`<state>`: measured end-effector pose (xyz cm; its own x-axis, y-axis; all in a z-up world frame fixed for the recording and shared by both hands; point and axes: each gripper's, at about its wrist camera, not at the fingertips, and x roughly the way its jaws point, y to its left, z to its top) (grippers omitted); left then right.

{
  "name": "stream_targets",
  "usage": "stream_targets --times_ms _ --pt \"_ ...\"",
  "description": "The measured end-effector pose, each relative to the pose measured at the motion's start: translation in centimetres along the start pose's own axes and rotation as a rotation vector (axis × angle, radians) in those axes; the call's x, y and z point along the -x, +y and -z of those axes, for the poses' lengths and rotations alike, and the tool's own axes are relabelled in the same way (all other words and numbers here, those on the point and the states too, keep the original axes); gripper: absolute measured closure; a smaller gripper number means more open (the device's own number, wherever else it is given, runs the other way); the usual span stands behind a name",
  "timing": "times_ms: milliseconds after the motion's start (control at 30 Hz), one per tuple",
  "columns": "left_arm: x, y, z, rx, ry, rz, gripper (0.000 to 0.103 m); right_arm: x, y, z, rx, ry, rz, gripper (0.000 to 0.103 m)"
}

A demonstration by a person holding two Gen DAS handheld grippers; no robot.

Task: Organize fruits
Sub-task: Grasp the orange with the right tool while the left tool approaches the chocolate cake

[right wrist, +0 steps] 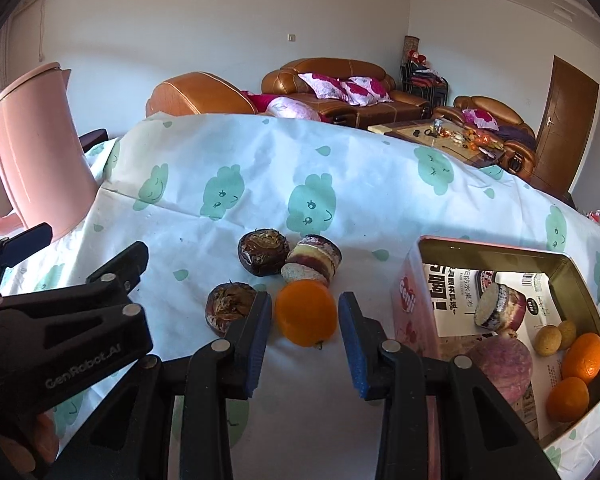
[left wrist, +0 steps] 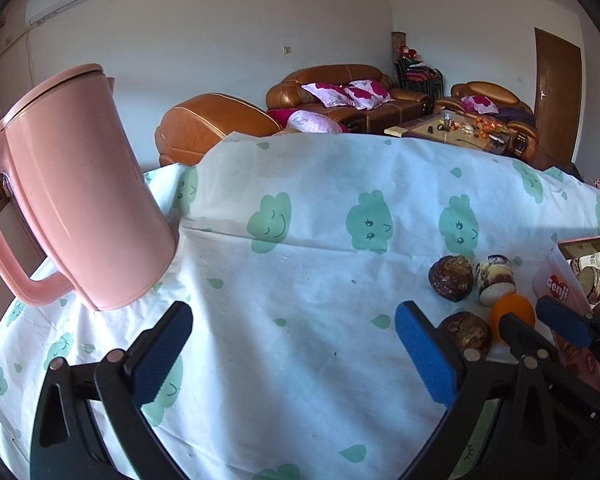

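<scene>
An orange (right wrist: 306, 312) lies on the cloth-covered table between the blue pads of my right gripper (right wrist: 305, 336), which is open around it with gaps on both sides. Two dark brown fruits (right wrist: 263, 252) (right wrist: 229, 306) and a purple-and-white cut fruit (right wrist: 313, 262) lie just behind and left. An open pink tin (right wrist: 410, 300) at right holds two oranges (right wrist: 583, 357), small yellow fruits (right wrist: 550, 340), a purple fruit (right wrist: 500, 362) and another cut fruit. My left gripper (left wrist: 294, 356) is open and empty over bare cloth; the orange (left wrist: 512, 312) and the right gripper (left wrist: 534, 322) show at its right.
A pink jug (left wrist: 80, 188) stands at the table's left side. The tablecloth (right wrist: 260, 176) is white with green clouds. Behind the table are brown leather sofas (right wrist: 340, 84), a coffee table and a wooden door.
</scene>
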<state>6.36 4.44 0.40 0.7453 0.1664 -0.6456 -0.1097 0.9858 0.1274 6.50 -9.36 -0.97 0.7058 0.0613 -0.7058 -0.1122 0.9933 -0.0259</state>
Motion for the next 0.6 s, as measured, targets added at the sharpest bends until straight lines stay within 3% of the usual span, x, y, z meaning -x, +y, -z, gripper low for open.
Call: stream_targets --times_ms 300,367,600 --pt "-0.7 0.5 0.0 0.005 0.018 -0.033 0.0 -1.9 0.5 -1.0 0.036 0.05 -0.001 0.065" --pt "-0.8 0.7 -0.1 0.013 0.021 -0.028 0.0 -3.5 0.5 -0.9 0.04 0.138 -0.044 0.065" --pt "-0.9 0.7 -0.1 0.014 0.032 -0.002 0.0 -2.3 -0.4 -0.9 -0.001 0.088 -0.108 0.067"
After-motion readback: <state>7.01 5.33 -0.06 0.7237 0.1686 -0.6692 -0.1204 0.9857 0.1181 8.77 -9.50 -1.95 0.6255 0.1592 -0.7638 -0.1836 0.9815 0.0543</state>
